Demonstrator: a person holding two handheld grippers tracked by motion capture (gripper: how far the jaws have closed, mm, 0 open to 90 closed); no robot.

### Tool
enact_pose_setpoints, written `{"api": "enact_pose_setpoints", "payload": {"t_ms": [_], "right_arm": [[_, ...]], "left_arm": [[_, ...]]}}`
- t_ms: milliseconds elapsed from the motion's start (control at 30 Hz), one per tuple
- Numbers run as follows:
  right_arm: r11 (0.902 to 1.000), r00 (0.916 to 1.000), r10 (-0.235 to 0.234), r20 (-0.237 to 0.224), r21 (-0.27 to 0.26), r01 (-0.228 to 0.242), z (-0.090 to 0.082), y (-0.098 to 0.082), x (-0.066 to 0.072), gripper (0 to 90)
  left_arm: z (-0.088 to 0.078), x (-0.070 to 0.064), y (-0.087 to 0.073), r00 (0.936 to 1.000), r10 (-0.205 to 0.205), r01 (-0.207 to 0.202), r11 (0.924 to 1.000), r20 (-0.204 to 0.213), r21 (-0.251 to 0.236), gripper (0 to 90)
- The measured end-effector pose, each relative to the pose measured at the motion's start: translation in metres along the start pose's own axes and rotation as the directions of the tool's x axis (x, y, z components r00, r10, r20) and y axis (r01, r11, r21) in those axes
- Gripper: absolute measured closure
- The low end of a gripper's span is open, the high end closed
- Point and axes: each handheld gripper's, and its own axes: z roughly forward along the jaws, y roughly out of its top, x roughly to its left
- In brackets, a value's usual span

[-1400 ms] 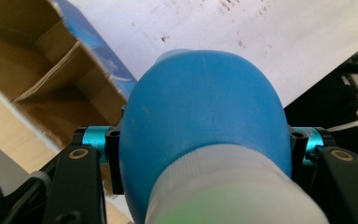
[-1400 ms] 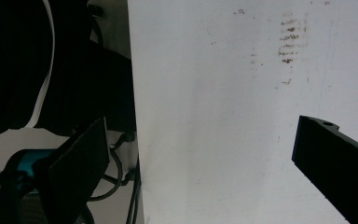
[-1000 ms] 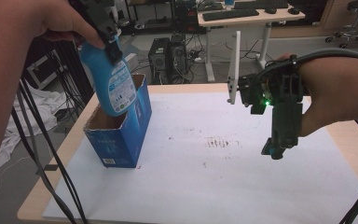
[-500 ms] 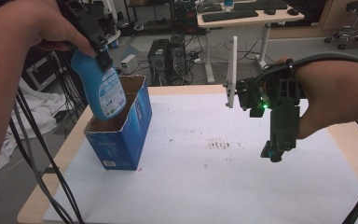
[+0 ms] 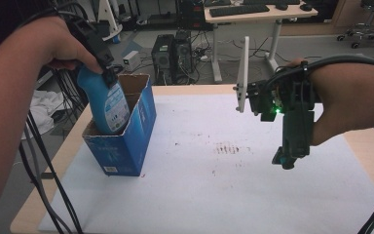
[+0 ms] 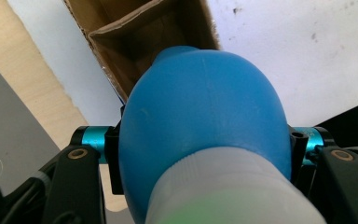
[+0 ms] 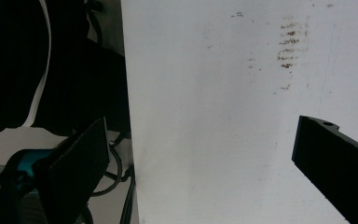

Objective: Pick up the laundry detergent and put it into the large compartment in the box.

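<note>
Blue bottle (image 5: 106,100) sits clamped between the left gripper (image 5: 93,46) jaws, its base below them inside the open cardboard box (image 5: 126,131); right gripper (image 5: 288,158) hangs spread, holding nothing

Overhead forward-down view; two close tongs-mounted cameras

Both claws are black with teal metal blocks at the jaw bases; the right claw (image 5: 286,161) carries a green light, a white upright plate and black cables.

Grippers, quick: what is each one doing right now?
Left gripper: shut on the blue bottle, over the box.
Right gripper: open, holding nothing.
</note>
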Motion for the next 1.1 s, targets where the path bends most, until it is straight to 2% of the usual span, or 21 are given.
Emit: {"api": "enact_pose_setpoints", "payload": {"t_ms": [100,133,167,267,400,500,633,700,800,867,900,933,967,1000,1033,1067,1100], "right_arm": [[1.0000,1.0000,-0.003,0.001,0.003,0.003,0.002,0.001,0.000,3.2],[1.0000,1.0000,-0.003,0.001,0.003,0.003,0.002,0.001,0.000,3.2],[1.0000,1.0000,-0.004,0.003,0.004,0.004,0.002,0.002,0.000,3.2],[1.0000,1.0000,-0.005,0.000,0.005,0.005,0.002,0.002,0.000,3.2],[1.0000,1.0000,-0.002,0.002,0.001,0.002,0.003,0.001,0.000,3.2],[1.0000,1.0000,-0.004,-0.001,0.000,0.004,0.004,0.001,0.000,3.2],[1.0000,1.0000,0.005,-0.003,0.001,-0.005,0.006,0.000,-0.001,3.2],[1.0000,1.0000,0.001,-0.005,0.000,-0.001,0.007,0.000,-0.002,3.2],[1.0000,1.0000,0.005,-0.008,0.002,-0.005,0.009,0.001,-0.003,3.2],[1.0000,0.9999,0.002,-0.011,0.003,-0.001,0.009,0.002,-0.004,3.2],[1.0000,0.9999,0.002,-0.011,0.003,-0.001,0.009,0.002,-0.004,3.2],[1.0000,0.9999,0.004,-0.010,0.002,-0.004,0.009,0.002,-0.005,3.2],[1.0000,0.9999,0.003,-0.011,0.001,-0.003,0.009,0.002,-0.005,3.2],[1.0000,0.9999,0.003,-0.011,0.001,-0.003,0.009,0.002,-0.005,3.2],[1.0000,0.9999,0.005,-0.011,0.003,-0.005,0.010,0.002,-0.006,3.2],[1.0000,0.9999,0.005,-0.011,0.003,-0.005,0.010,0.002,-0.006,3.2],[1.0000,0.9999,0.005,-0.014,0.003,-0.005,0.010,0.002,-0.007,3.2]], "left_arm": [[0.014,0.004,0.001,1.0000,0.000,0.000,1.0000,0.007,0.006,38.8],[0.014,0.004,0.001,1.0000,0.000,0.000,1.0000,0.007,0.006,38.7],[0.025,0.007,0.002,0.9998,0.012,-0.013,0.9999,0.014,0.010,38.7],[0.037,0.008,0.002,0.9991,0.038,-0.038,0.9992,0.017,0.013,38.8],[0.053,0.007,0.004,0.9918,0.128,-0.127,0.9916,-0.008,0.021,38.8],[0.063,0.007,0.005,0.9860,0.166,-0.166,0.9853,-0.009,0.041,38.7],[0.076,0.008,0.007,0.9787,0.205,-0.205,0.9777,0.012,0.045,38.7],[0.081,0.007,0.007,0.9708,0.240,-0.240,0.9694,0.006,0.051,38.7],[0.088,0.006,0.008,0.9650,0.262,-0.262,0.9633,0.007,0.058,38.7],[0.092,0.006,0.008,0.9539,0.300,-0.300,0.9514,0.004,0.071,38.7],[0.092,0.006,0.008,0.9539,0.300,-0.300,0.9514,0.004,0.071,38.7],[0.095,0.006,0.009,0.9476,0.319,-0.319,0.9448,0.004,0.076,38.7],[0.096,0.005,0.009,0.9447,0.328,-0.327,0.9418,0.004,0.077,38.7],[0.096,0.005,0.009,0.9447,0.328,-0.327,0.9418,0.004,0.077,38.7],[0.100,0.005,0.009,0.9363,0.351,-0.350,0.9331,0.006,0.080,38.7],[0.100,0.005,0.009,0.9363,0.351,-0.350,0.9331,0.006,0.080,38.7],[0.100,0.006,0.009,0.9316,0.363,-0.363,0.9278,0.008,0.087,38.7]]}}
